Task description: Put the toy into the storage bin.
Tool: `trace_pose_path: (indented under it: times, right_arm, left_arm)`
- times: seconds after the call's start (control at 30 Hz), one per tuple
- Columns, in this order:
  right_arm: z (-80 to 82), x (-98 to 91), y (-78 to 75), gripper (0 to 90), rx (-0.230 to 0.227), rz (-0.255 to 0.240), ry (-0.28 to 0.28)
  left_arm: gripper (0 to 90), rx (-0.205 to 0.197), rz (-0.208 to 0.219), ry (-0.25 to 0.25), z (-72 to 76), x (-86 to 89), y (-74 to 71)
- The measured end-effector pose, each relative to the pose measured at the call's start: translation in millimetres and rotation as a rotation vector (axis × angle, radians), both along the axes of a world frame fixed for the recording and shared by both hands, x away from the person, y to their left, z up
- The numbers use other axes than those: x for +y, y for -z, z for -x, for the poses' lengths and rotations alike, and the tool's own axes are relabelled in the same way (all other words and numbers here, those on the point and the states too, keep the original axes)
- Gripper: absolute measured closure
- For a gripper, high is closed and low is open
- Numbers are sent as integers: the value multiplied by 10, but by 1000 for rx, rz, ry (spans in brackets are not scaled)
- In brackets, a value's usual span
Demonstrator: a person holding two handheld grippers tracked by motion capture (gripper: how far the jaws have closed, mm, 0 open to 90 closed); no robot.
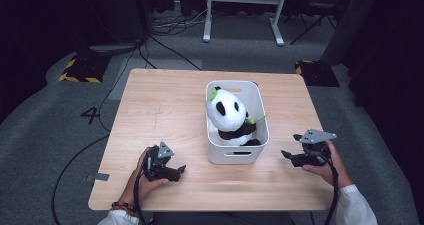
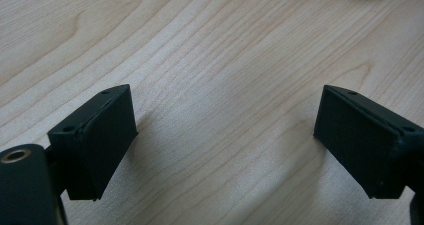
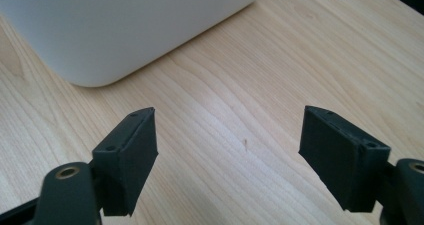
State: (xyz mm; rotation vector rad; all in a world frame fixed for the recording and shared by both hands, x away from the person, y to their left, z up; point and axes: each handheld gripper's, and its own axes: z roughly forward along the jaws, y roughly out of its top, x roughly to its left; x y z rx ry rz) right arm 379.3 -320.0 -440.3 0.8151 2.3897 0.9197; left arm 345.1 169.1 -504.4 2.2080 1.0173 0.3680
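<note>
Left tool point(image 1: 176, 171): rests low on the near-left worktop, jaws wide apart with only bare wood between them, as the left gripper view confirms.
Right tool point(image 1: 288, 155): held just off the near-right edge region, right of the bin, jaws wide and empty; its tips point left toward the bin wall.
Plush panda point(image 1: 231, 116): sits upright inside the bin, head toward the far-left corner, a green leaf sprig at its ear and another at its paw.
White bin point(image 1: 235, 154): stands on the worktop right of centre, between the two tools; a handle slot shows in its near wall and another in the far wall.
Step in hand: judged to be the rest position, with both tools parked either side of the bin and neither touching the toy.
Next move: would call for lifting a tool above the rim and descending onto the soft body.
Worktop point(image 1: 165, 110): pale wood grain, square, otherwise bare.
Room: grey carpet, cables, hazard-striped floor plates point(image 1: 80, 68), a white frame point(image 1: 245, 12) at the far side, dark surroundings.
</note>
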Motion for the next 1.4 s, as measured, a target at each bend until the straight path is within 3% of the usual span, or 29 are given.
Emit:
trace_pose_path:
  times: [1.4]
  right_arm:
    - [135,-493,445,233,111,-47,88]
  left_arm:
    - [99,0,0,0,0,0,0]
